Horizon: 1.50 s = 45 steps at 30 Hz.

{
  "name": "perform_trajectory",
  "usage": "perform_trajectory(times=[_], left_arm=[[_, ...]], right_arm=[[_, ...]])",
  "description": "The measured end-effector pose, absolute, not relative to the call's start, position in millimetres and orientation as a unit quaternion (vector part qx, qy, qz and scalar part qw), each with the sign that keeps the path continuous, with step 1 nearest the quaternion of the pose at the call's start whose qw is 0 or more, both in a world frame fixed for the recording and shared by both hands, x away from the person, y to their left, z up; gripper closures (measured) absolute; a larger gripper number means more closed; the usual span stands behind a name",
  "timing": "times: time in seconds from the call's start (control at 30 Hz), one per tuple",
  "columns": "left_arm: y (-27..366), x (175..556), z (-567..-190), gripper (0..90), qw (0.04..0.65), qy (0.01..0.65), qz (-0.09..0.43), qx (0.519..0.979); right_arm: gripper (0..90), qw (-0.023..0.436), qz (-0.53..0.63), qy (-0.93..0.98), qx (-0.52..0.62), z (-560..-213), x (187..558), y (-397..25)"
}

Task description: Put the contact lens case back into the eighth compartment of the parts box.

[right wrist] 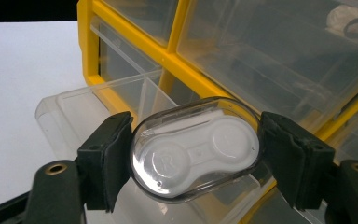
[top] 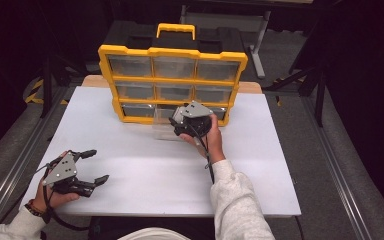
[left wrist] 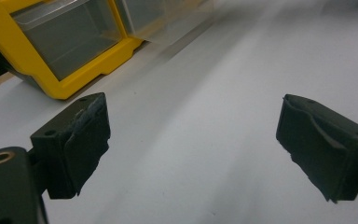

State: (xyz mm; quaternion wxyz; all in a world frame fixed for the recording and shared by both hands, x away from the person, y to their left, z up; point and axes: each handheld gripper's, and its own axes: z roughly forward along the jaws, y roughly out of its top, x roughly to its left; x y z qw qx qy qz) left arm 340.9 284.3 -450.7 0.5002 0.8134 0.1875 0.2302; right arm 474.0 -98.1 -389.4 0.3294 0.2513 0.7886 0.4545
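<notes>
The room around you is dark, with a grey floor, metal rails along both sides of the table and the legs of a stand behind it. Your work surface is a white board laid on a wooden table top whose edge shows at the far side. At the far middle of the board stands a yellow organizer with a black back and a yellow handle, its face a grid of clear drawers in three rows. One clear drawer in the bottom row is pulled out toward you. Your right gripper, held in your right hand with a pale sleeve, sits just in front of that open drawer; its jaws clasp a clear contact lens case by its two ends, above the drawer, with an "R" on one round cap. Your left gripper rests low over the near left corner of the board, well apart from the organizer, its jaws spread wide with only bare board between them.
</notes>
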Motion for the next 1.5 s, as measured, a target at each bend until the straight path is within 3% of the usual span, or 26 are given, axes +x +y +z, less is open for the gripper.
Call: perform_trajectory(times=[0.8, 1.5], left_arm=[[285, 341, -451, 10.8, 0.499, 0.189, 0.233, 0.813], [285, 340, -449, 10.8, 0.501, 0.187, 0.236, 0.812]], right_arm=[[23.8, 0.337, 0.455, 0.787, 0.245, -385, 469, -99], [21.4, 0.358, 0.49, 0.76, 0.234, -369, 440, -115]])
